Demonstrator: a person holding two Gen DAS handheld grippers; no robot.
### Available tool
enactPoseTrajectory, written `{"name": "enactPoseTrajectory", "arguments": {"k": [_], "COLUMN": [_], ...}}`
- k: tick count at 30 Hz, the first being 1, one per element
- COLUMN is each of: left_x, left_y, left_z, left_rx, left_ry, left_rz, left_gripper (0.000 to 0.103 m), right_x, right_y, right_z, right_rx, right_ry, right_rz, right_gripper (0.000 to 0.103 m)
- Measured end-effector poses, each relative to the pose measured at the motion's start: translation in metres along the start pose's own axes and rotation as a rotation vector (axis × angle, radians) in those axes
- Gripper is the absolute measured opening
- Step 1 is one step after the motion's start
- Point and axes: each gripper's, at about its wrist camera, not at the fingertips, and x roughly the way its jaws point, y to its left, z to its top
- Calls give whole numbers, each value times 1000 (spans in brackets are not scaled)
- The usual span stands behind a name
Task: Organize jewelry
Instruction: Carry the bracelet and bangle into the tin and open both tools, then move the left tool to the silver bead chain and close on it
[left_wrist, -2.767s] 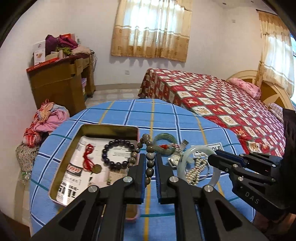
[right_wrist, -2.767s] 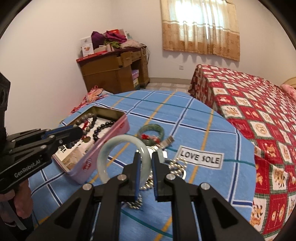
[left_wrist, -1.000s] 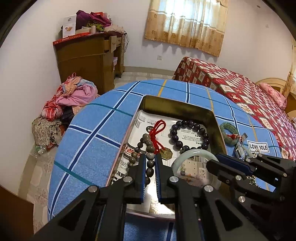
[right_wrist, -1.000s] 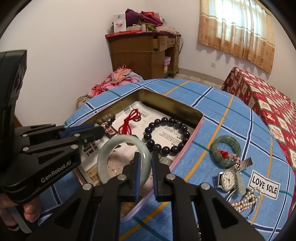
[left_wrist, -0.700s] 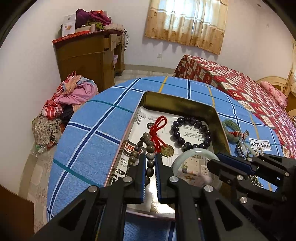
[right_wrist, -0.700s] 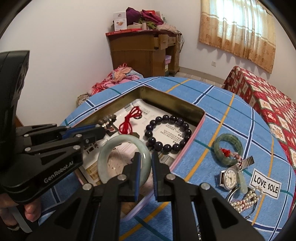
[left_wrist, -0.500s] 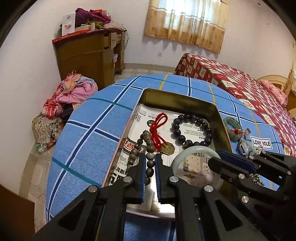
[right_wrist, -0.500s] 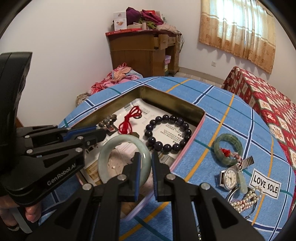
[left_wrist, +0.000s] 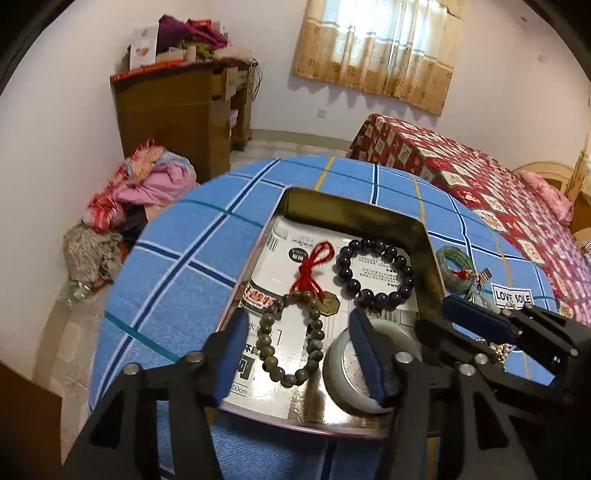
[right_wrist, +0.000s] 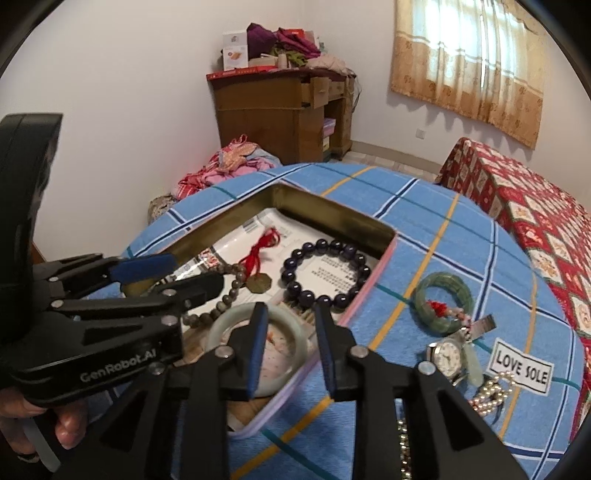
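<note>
Blue-checked tablecloth (right_wrist: 436, 221) bears a "LOVE SOLE" tag (right_wrist: 521, 366); both "GenRobot.AI" tools' jaws are opening, empty.

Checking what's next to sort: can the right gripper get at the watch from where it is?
Probably yes. The watch lies in the open on the tablecloth outside the tin, just right of the right gripper, whose jaws are opening with nothing between them.

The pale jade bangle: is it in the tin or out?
In. The pale jade bangle lies flat on the tin floor, beside the brown bead bracelet.
</note>
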Motion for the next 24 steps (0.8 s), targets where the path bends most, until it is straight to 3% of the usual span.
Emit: {"name": "enactPoseTrajectory", "arguments": {"k": [2, 4, 11, 24], "left_x": [-2, -3, -6, 0], "left_y": [-3, -5, -27, -96], "left_z": [1, 3, 4, -6], "left_rx": [1, 0, 19, 142], "left_ry": [-2, 2, 6, 30], "left_rz": [-7, -7, -4, -66], "left_gripper": [63, 63, 63, 63], "right_x": [-6, -11, -29, -57], "right_y": [-8, -15, -50, -120], "right_z": [-1, -2, -10, -45], "right_rx": [22, 35, 96, 218], "right_ry": [-12, -20, -36, -15], "right_rz": [-3, -7, -54, -183], "right_gripper": [42, 47, 47, 47]}}
